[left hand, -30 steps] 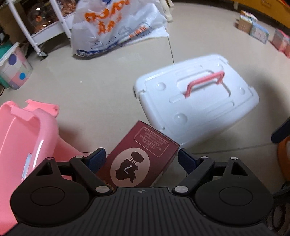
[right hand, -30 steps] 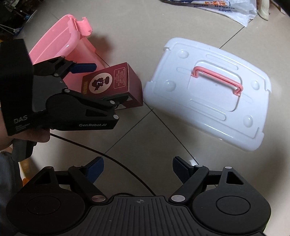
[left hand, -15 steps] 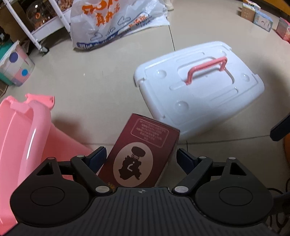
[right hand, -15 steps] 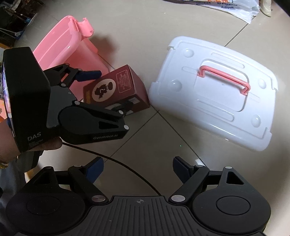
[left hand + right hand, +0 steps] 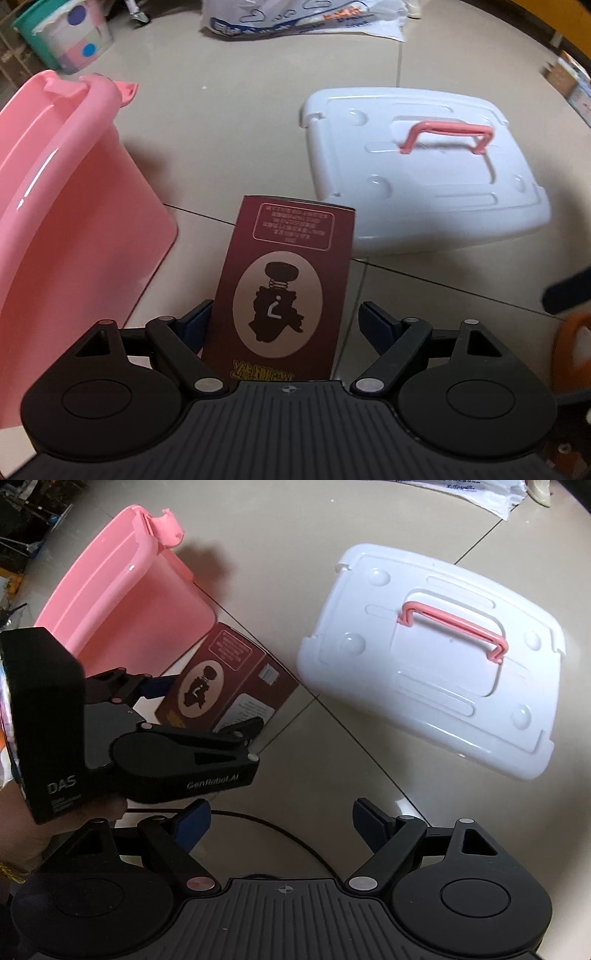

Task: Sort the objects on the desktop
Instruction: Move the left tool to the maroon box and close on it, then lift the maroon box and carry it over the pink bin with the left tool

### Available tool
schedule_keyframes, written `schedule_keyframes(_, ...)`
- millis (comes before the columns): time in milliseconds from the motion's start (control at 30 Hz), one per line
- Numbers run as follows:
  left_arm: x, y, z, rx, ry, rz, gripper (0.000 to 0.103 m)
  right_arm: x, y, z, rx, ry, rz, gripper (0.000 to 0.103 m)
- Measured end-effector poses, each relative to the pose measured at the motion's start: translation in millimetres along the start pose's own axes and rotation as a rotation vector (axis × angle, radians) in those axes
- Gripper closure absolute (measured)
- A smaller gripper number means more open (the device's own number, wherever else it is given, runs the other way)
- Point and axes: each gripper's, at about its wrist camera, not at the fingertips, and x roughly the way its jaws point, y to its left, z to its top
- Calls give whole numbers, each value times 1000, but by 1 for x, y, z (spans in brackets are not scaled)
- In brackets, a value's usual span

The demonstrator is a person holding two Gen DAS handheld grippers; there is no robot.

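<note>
A dark red carton with an oval picture lies on the floor between the fingers of my left gripper. The jaws stand wide apart; the left pad sits at the box, the right pad stands clear of it. It also shows in the right wrist view, with the left gripper around it. A pink bin stands just left of the box; it shows in the right wrist view too. My right gripper is open and empty above bare floor.
A white lid with a pink handle lies on the floor to the right, seen also from the right wrist. A plastic bag and a teal container sit further back. A black cable runs across the floor.
My left gripper has come down and turned left with the red box between its fingers; the box now lies straight along the fingers, beside the pink bin. The right gripper has barely moved.
</note>
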Motion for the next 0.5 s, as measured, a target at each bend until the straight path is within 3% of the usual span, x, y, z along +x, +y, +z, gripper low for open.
schedule_keyframes(267, -3, 6, -2, -51, -23, -19, 36, 9, -1, -2, 6, 23, -22, 21)
schedule_keyframes(500, -15, 1, -25, -87, -42, 0, 39, 17, 2, -6, -21, 53, -34, 20)
